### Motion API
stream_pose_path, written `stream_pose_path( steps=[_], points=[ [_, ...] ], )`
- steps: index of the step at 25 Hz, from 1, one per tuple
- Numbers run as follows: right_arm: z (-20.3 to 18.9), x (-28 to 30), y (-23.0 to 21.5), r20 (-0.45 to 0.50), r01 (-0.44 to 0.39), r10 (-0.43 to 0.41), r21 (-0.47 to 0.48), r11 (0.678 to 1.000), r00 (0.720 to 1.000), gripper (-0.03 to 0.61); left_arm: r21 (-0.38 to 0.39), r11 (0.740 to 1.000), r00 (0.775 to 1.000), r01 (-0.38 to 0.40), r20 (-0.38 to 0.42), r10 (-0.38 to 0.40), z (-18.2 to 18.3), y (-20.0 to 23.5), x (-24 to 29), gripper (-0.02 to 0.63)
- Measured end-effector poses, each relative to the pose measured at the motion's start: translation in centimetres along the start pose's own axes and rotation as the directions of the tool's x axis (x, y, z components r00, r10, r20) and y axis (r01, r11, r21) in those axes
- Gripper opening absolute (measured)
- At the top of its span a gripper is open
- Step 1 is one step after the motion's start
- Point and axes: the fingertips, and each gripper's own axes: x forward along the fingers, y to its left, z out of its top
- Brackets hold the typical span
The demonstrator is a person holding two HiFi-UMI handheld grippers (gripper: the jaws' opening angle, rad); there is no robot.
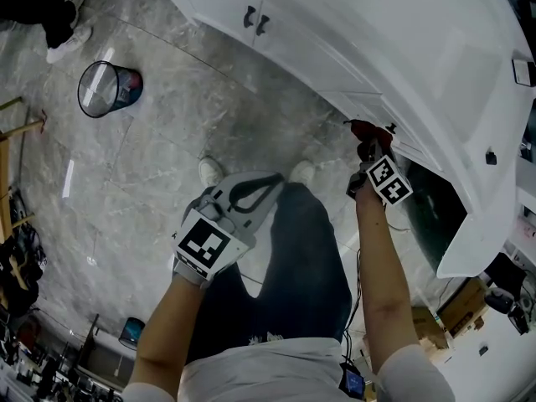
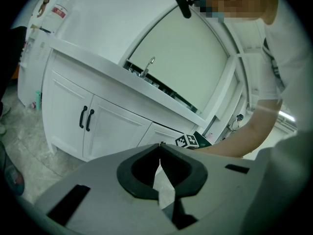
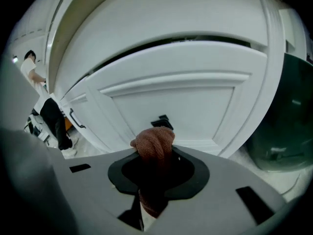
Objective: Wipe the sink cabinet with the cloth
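Wiping: right gripper jaws pinch cloth, bunched out to rub door
Left gripper: jaws together, empty, 8 o'clock

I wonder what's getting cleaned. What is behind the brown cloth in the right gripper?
A white panelled cabinet door, with a small black handle peeking over the bunched reddish-brown cloth in the right gripper. The cloth covers the door patch directly behind it.

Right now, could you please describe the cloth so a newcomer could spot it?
Start at the white sink cabinet, at its panel with the black handle. Just before it, the right hand-held gripper clamps the cloth: a bunched rust-brown wad amid all-white panels.
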Motion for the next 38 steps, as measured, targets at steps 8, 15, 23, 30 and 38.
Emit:
stream_pose_path(
  steps=[8,15,23,30,38],
  points=[
    [-0.1,2.2,-2.1,-0.028,0.014,-0.015,-0.041,0.999,1.0,0.089,-0.003,1.0,1.0,-0.021,-0.016,0.021,-0.9,-0.4,0.8,0.011],
    [0.7,1.3,-1.7,-0.023,-0.025,0.025,0.01,1.0,0.999,0.089,-0.004,1.0,1.0,-0.024,-0.019,0.024,-0.7,-1.2,1.1,0.012],
    [3.1,-1.2,-0.4,0.048,-0.087,0.084,0.077,0.993,0.995,0.088,0.004,1.0,1.0,-0.016,-0.004,0.016,0.4,-2.3,1.0,0.011],
    [5.7,-3.9,0.6,0.116,-0.121,0.114,0.053,0.991,0.987,0.088,0.014,1.0,1.0,-0.011,0.011,0.011,1.5,-2.5,0.5,0.011],
    [8.2,-10.9,6.6,0.148,-0.224,0.241,-0.124,0.967,0.959,0.089,0.066,0.998,1.0,0.001,0.018,-0.002,5.1,-3.2,-0.9,0.012]
  ],
)
